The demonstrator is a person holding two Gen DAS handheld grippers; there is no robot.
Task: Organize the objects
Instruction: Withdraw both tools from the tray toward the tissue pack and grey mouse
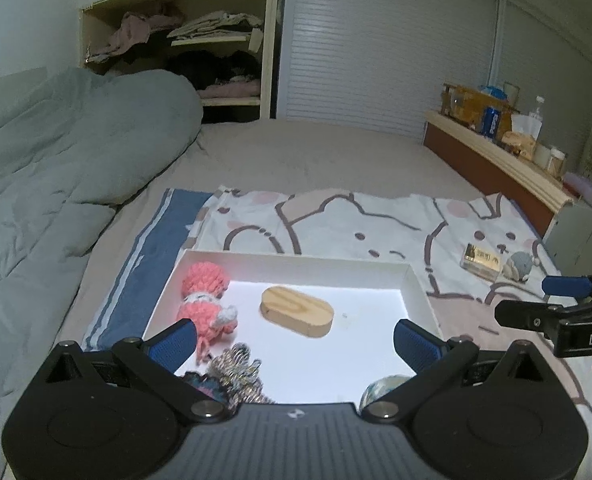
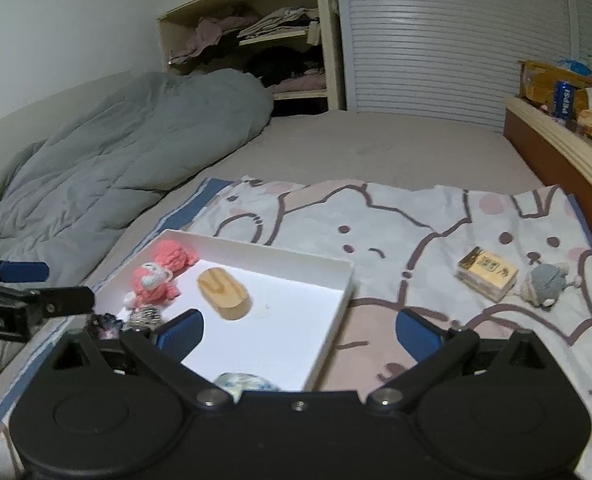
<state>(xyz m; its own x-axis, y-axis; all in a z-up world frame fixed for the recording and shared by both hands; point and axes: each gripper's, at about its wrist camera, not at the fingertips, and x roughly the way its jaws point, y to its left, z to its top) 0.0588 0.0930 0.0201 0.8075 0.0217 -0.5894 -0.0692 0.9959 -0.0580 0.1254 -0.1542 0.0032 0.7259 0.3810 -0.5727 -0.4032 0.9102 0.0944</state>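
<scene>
Both grippers hover with fingers apart and empty: the left gripper [image 1: 294, 340] over the white tray [image 1: 296, 261] holding the pink doll [image 1: 205, 300] and wooden block [image 1: 297, 311]; the right gripper [image 2: 299, 334] by its rim, gold box [image 2: 486, 278] and grey toy [image 2: 544, 285] well beyond on the bed's blanket [image 2: 396, 216]

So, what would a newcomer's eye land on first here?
The white box on the cartoon sheet, holding a pink knitted doll at its far left and a wooden block mid-tray. To its right, outside, lie a gold box and grey knitted toy.
</scene>
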